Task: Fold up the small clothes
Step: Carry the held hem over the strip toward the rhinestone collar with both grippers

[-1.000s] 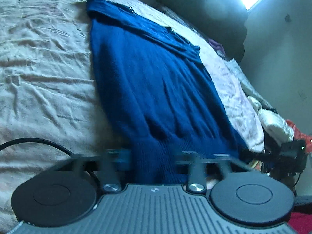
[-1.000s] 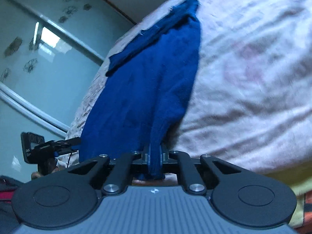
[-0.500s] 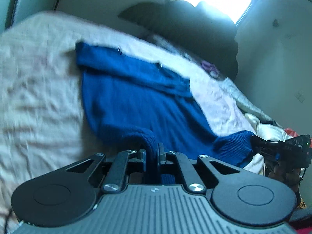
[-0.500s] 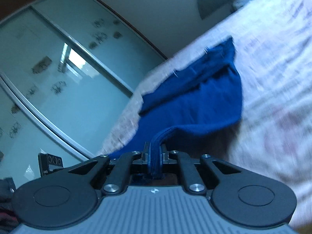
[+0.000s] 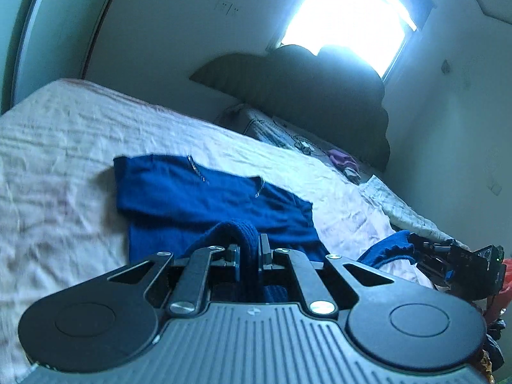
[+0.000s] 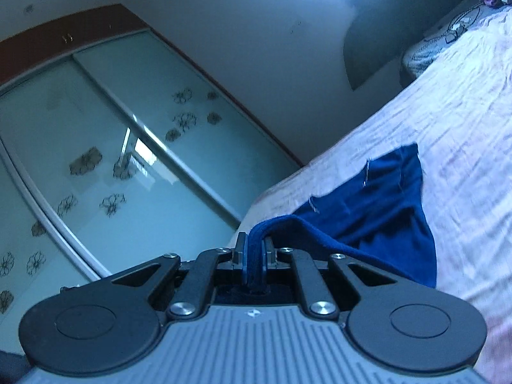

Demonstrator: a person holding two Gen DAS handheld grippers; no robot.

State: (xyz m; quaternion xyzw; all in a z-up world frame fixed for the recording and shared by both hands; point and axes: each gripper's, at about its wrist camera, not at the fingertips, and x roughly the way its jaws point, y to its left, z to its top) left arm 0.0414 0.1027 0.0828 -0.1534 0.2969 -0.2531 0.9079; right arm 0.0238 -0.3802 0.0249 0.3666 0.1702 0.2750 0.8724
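A dark blue knitted sweater point(image 5: 204, 198) lies on the pale crumpled bedsheet point(image 5: 54, 147); its near hem is lifted off the bed. My left gripper point(image 5: 249, 249) is shut on the ribbed hem at one corner. My right gripper point(image 6: 254, 256) is shut on the hem at the other corner, with the cloth point(image 6: 384, 204) draping from its pads down to the bed. In the left wrist view the right gripper point(image 5: 460, 265) shows at the far right, a fold of blue hem beside it. The sweater's far part with the collar stays flat on the sheet.
Dark pillows point(image 5: 304, 96) are piled at the head of the bed under a bright window point(image 5: 348, 16). A patterned pillow point(image 5: 288, 134) and a small purple cloth point(image 5: 342, 158) lie nearby. Sliding wardrobe doors point(image 6: 96, 160) with flower prints stand beside the bed. More bedding point(image 5: 406, 204) lies at the right.
Both grippers rose and moved toward the collar, carrying the hem up over the body of the sweater. The left gripper closed on the hem. Less of the sweater lies flat now.
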